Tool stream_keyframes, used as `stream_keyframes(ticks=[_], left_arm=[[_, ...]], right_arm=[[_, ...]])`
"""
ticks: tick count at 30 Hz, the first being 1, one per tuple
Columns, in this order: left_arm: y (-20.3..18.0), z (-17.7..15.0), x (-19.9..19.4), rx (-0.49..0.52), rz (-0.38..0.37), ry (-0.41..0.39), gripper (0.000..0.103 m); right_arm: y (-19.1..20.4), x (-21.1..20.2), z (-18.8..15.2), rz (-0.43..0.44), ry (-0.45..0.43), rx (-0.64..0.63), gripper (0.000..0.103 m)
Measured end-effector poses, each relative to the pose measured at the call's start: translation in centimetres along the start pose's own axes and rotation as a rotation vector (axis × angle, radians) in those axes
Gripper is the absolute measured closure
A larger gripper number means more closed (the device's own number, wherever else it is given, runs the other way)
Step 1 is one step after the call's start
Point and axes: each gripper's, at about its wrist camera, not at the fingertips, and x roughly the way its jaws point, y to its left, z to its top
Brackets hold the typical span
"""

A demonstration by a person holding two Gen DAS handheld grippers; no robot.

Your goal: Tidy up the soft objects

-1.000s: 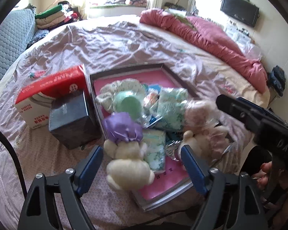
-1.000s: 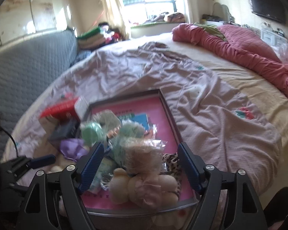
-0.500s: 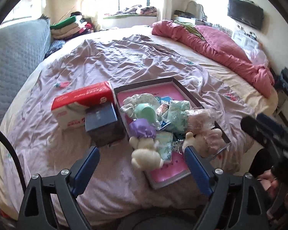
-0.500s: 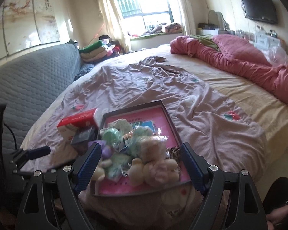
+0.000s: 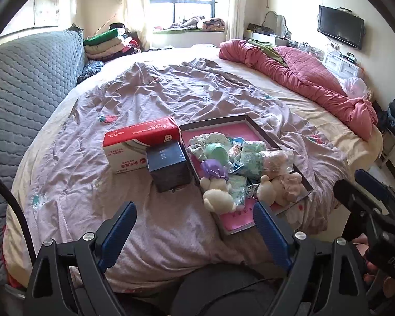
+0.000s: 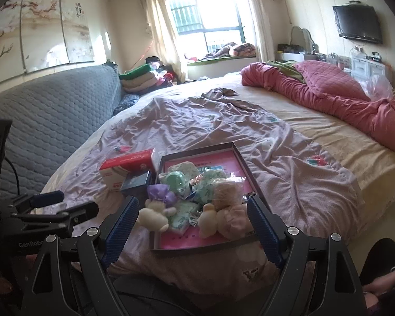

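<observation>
I see a big bed with a crinkly light purple sheet [image 5: 171,100]. On it sits a flat dark box lid with a pink inside [image 5: 223,131]. The soft things are piled in that box. There is a cream teddy bear with a purple frilly cap [image 5: 218,192] at the near left of the pile, partly hanging over the box edge. Beside it on the right lies a pale pink plush toy in a clear bag [image 5: 281,181]. Behind them are a mint green round soft thing [image 5: 216,151] and some crinkly packets with green print [image 5: 252,155].

Just left of the box stands a small dark blue cube box [image 5: 168,168]. It touches a long red and white tissue box [image 5: 142,142] behind it.

My left gripper [image 5: 194,231] is held wide open with its blue pads far apart, and it has nothing in it. It is back from the bed edge, near the teddy bear but not touching it.

My right gripper [image 6: 194,223] is wide open too and holds nothing. The box of soft things shows between its blue fingers [image 6: 121,223], but they do not touch it.

A rolled up red quilt [image 5: 302,79] lies far away at the right side of the bed
</observation>
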Motion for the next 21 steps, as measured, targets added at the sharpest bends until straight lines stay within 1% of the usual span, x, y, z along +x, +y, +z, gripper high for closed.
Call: stream_keyframes(ticks=[4,9,12,17,21], left_arm=[[-0.1,-0.4,-0.6,0.008,-0.007,0.001,0.013],[-0.1,-0.9,-0.4,0.013,0.006,0.022,0.013],[-0.1,-1.2,-0.2,0.014,0.015,0.034,0.013],[-0.3,-1.7,-0.3,0.019,0.019,0.034,0.013],[-0.5,-2.0,-0.5,0.026,0.023,0.036,0.013]], right_arm=[[0.6,-0.4,-0.3,0.0,-0.017,-0.003,0.018],[1.0,-0.6,-0.6,0.01,-0.024,-0.01,0.018],[1.3,-0.4,-0.9,0.021,-0.01,-0.006,0.018],[1.7,0.0,-1.6,0.024,0.015,-0.01,0.018],[2.0,-0.3,-2.1,-0.002,0.016,-0.016,0.018]])
